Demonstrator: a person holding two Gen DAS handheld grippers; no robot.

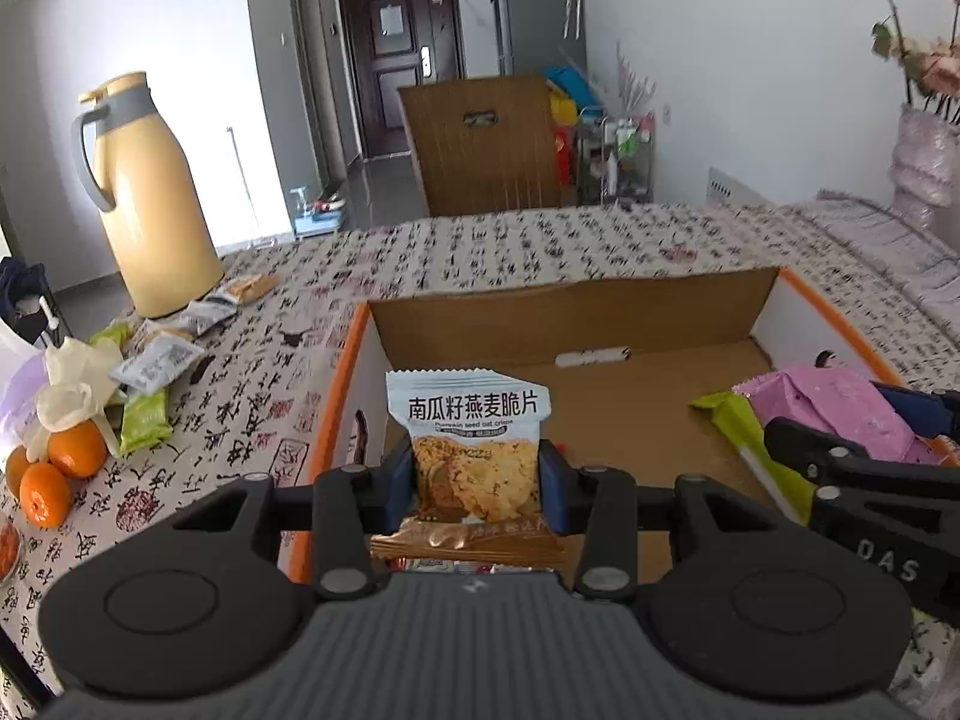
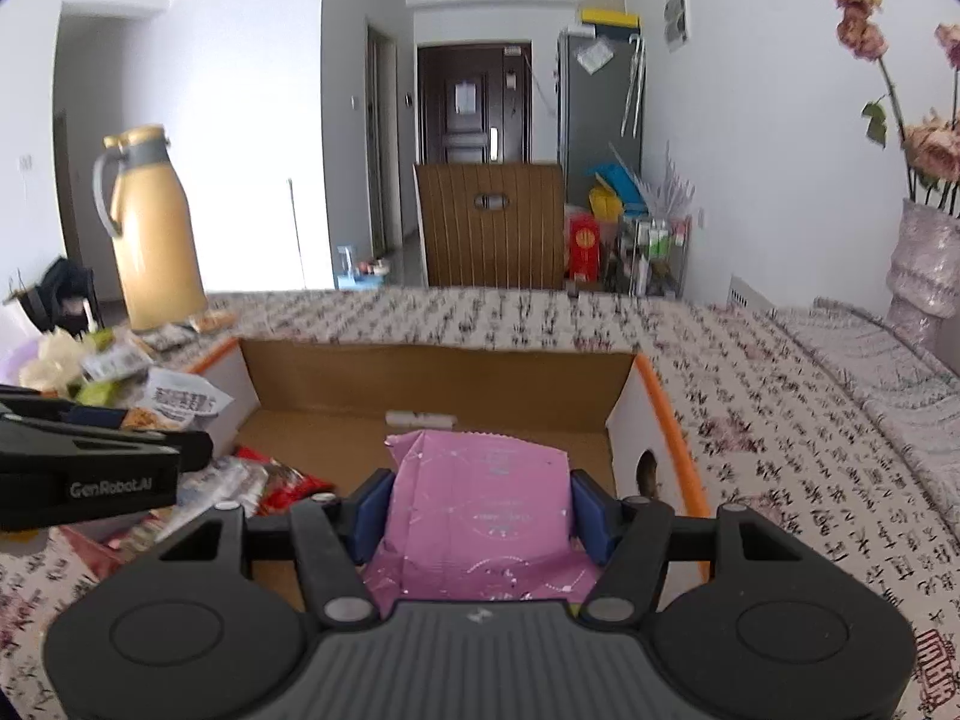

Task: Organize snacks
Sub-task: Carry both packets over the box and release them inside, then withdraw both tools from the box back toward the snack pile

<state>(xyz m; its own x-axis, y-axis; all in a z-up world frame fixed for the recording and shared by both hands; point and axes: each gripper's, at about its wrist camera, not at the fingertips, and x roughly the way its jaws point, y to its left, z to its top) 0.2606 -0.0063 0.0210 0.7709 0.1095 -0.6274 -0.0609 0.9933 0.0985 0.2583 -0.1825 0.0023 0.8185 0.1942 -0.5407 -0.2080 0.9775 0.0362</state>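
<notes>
Cardboard box (image 1: 600,300) with orange-edged walls is sitting mid-frame in both wrist views, and both grippers are hanging over it with a snack each. The left gripper (image 1: 477,474) is clamping an oat crisp packet (image 1: 468,444) between its blue pads, packet standing upright at centre frame, over the box's near left corner. The right gripper (image 2: 480,504) is squeezing a pink packet (image 2: 480,498) the same way, low centre of its view, above the box floor.

My take on doing this step well: lower each packet until it's nearly lying on the cardboard before letting go, and keep the two grippers from bumping (they're crowding each other, you can see the right one poking in at the lower right of the left view). A lime green packet (image 1: 750,438) is already in the box near the pink one, and a red wrapper (image 2: 288,489) is lying inside at the left of the right view, so I'd aim for the bare floor in the middle.

More snack packets (image 1: 150,372) are waiting at the left edge of the left view, beside oranges (image 1: 54,468) and a yellow thermos (image 1: 150,192). Everything's sitting on a tablecloth (image 1: 540,252) printed with calligraphy. Room behind: wooden chair (image 1: 486,144), dark door (image 1: 399,54), vase of flowers (image 2: 924,258) at the right.
</notes>
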